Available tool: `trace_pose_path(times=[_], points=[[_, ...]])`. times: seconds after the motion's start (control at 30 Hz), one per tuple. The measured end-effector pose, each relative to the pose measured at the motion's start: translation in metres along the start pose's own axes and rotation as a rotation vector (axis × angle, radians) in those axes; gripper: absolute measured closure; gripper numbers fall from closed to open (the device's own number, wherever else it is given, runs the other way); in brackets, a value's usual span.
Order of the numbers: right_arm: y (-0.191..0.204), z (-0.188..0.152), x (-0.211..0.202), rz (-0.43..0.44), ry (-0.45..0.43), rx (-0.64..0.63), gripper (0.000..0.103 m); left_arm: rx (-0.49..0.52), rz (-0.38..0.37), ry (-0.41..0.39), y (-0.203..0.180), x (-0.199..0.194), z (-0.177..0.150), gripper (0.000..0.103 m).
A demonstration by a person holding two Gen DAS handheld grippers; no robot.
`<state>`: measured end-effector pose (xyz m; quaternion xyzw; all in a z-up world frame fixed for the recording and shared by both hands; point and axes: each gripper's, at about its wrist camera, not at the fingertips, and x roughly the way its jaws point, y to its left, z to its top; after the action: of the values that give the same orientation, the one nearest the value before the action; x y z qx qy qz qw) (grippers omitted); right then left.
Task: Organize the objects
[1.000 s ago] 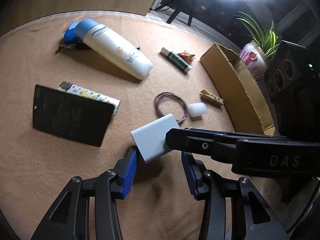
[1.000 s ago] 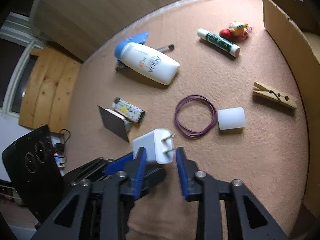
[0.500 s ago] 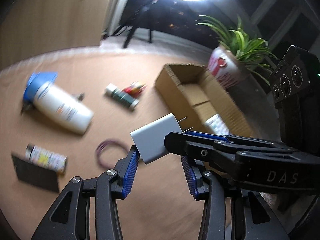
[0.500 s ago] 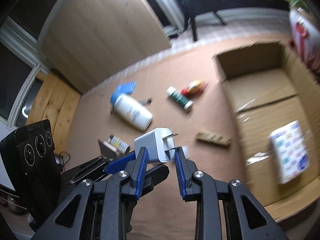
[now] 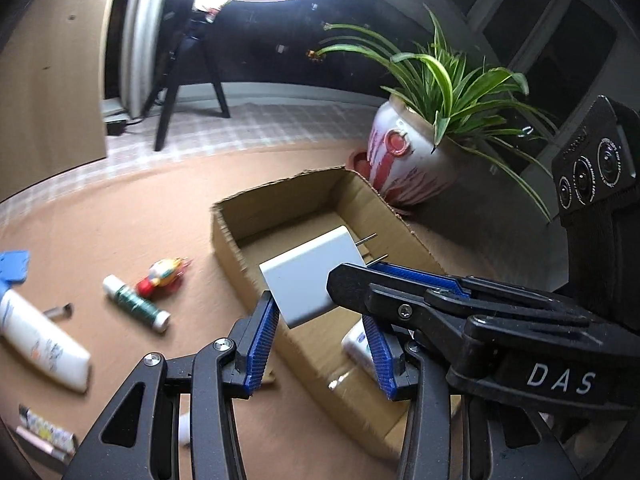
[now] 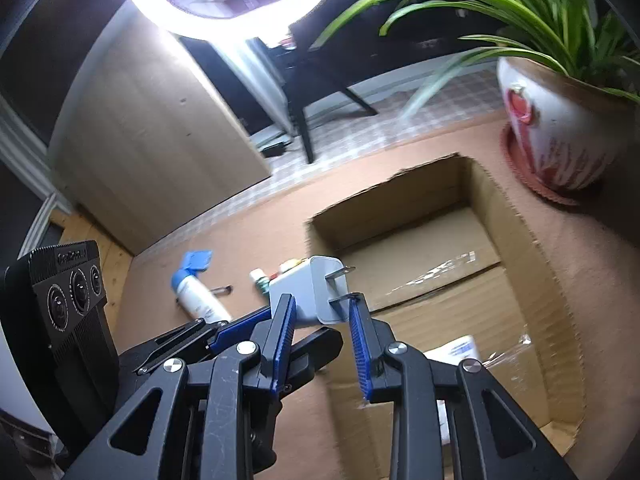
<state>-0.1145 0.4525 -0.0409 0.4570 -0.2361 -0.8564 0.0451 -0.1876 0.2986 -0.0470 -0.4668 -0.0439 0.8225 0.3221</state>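
White charger (image 6: 308, 292) clamped between both grippers' fingers (image 6: 285, 322), above cardboard box (image 6: 532, 240).

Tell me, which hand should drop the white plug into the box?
Probably right. Both hold the charger, but the right gripper reaches over the open cardboard box, while the left gripper hangs by its near wall.

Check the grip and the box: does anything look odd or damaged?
Yes. The white charger hangs tilted over the cardboard box, pinched at its edges by both the left gripper and the right gripper, whose one pad seems to bear on a prong. The box rim is raggedly torn.
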Motion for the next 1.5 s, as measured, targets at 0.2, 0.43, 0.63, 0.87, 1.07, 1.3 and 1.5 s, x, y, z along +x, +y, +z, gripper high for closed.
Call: trace_pose_path(times=[0.2,0.43,0.63,0.87,1.07,1.3,1.5], points=[[-0.018,0.0,-0.001,-0.054,-0.019,0.049,0.047,0.024,0.072,0.06,-0.008,0.027,0.009,0.038],[-0.016,-0.009,-0.005,-0.061,-0.015,0.046,0.047,0.026,0.105,0.059,0.001,0.014,-0.001,0.038],[-0.006,-0.019,0.0,-0.041,0.013,0.044,0.047,-0.029,0.137,0.049,0.03,-0.012,-0.014,0.037],[0.006,-0.038,0.002,0.002,0.049,0.047,0.047,-0.129,0.208,0.062,0.088,-0.047,-0.039,0.034],[0.025,-0.053,0.007,0.018,0.071,0.006,0.047,-0.228,0.256,0.071,0.143,-0.073,-0.063,0.034],[0.053,-0.062,0.026,0.04,0.113,-0.035,0.047,-0.262,0.304,0.093,0.183,-0.084,-0.078,0.034],[0.074,-0.068,0.037,0.048,0.135,-0.061,0.047,-0.288,0.303,0.156,0.212,-0.082,-0.09,0.034]])
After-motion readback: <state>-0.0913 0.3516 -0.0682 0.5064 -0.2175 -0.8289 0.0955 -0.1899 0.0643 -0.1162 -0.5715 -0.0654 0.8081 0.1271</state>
